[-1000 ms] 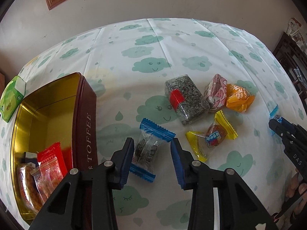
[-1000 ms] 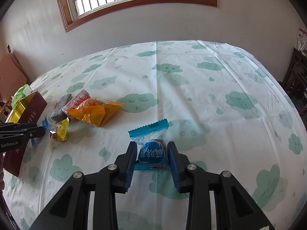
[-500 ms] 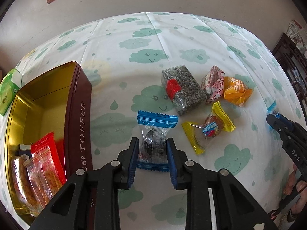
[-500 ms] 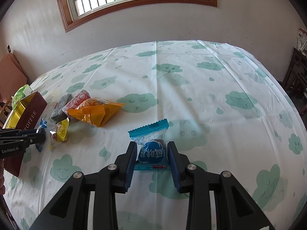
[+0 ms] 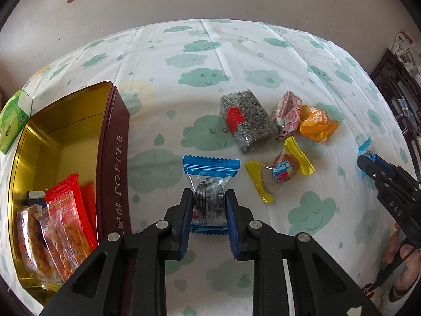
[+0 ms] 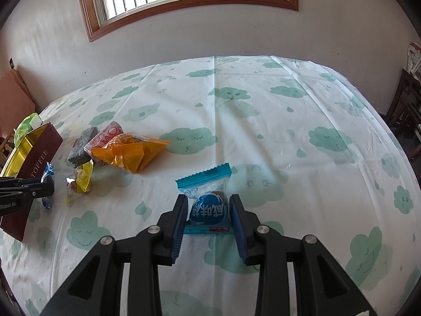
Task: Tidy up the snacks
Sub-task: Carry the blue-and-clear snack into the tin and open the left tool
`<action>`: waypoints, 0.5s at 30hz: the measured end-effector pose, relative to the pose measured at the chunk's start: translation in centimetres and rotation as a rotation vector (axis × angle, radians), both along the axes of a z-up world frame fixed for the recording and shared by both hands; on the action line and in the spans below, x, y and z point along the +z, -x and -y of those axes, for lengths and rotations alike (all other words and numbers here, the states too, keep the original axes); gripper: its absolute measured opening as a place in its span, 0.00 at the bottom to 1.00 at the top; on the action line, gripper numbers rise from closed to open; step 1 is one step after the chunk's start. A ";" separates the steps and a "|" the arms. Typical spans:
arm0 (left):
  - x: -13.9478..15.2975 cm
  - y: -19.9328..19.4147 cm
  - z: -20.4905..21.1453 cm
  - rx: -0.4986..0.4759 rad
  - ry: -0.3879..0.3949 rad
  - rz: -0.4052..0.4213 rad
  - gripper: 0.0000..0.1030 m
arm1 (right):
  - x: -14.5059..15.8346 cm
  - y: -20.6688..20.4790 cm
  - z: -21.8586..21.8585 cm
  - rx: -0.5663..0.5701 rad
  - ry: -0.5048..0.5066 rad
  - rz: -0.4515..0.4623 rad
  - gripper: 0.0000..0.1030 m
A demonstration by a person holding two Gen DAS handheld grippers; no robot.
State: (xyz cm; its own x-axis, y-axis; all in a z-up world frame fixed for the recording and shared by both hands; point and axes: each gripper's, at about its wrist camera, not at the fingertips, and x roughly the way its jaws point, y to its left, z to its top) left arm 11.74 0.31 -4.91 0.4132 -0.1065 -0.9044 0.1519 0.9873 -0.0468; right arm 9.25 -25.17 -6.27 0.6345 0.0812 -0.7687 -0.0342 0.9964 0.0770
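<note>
The left gripper is clamped on one blue-ended dark snack packet on the table, with the open toffee tin at its 9 o'clock. The right gripper is clamped on one blue round-snack packet. Four loose snacks are seen at 1 o'clock in the left wrist view: one grey block, one pink packet, one orange packet and one yellow candy.

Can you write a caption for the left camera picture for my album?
Left gripper pinches a blue-edged snack packet beside the open toffee tin.
</note>
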 end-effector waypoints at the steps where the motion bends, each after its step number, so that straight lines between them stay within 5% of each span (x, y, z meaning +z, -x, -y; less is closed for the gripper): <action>1: 0.2 0.2 0.0 -0.001 0.002 0.004 0.20 | 0.0 0.0 -0.1 0.000 0.004 0.000 0.32; 15: 4.5 2.7 -2.3 0.010 0.035 0.076 0.20 | 0.0 -0.1 -0.9 0.002 0.071 -0.006 0.33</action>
